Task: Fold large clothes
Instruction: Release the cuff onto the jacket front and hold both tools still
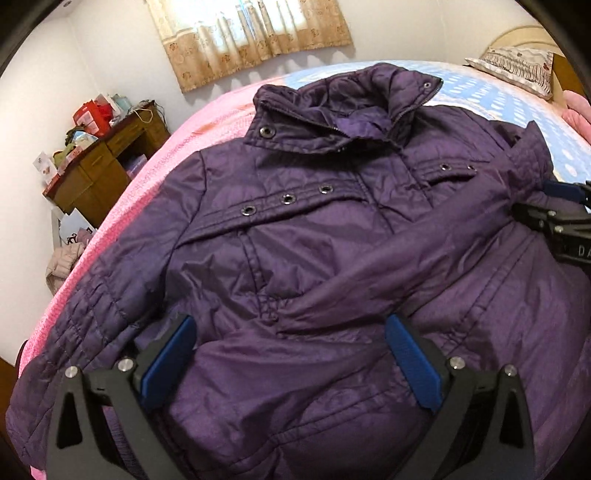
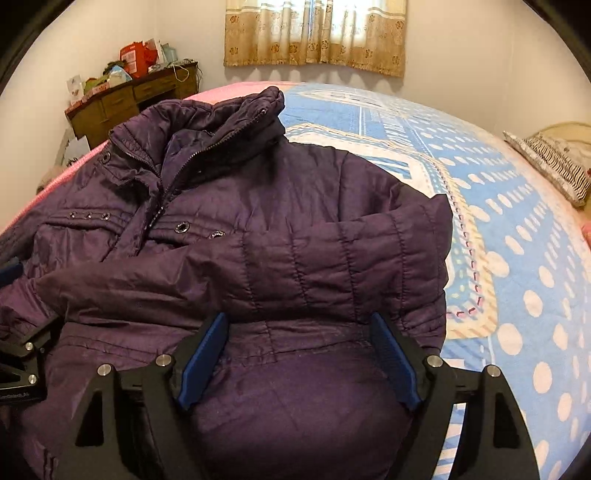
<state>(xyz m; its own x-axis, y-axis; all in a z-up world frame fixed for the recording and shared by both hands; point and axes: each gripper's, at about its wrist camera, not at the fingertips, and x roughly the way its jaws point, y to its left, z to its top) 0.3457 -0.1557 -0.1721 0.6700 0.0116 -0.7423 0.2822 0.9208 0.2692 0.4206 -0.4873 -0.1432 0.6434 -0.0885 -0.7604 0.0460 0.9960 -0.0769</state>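
Observation:
A dark purple padded jacket [image 1: 303, 236] lies front up on the bed, collar toward the window. One sleeve is folded across its chest [image 2: 295, 266]; the other sleeve lies along its left side [image 1: 96, 302]. My left gripper [image 1: 291, 325] is open and empty, hovering over the jacket's lower front. My right gripper [image 2: 299, 325] is open and empty over the jacket's lower right part, just below the folded sleeve. The right gripper also shows at the right edge of the left wrist view [image 1: 565, 210], and the left gripper shows at the left edge of the right wrist view [image 2: 14, 325].
The bed has a pink cover [image 1: 155, 162] on its left part and a blue dotted sheet [image 2: 517, 229] on its right. A pillow [image 2: 554, 162] lies at the head. A cluttered wooden desk [image 1: 107, 158] stands by the wall under a curtained window [image 2: 314, 29].

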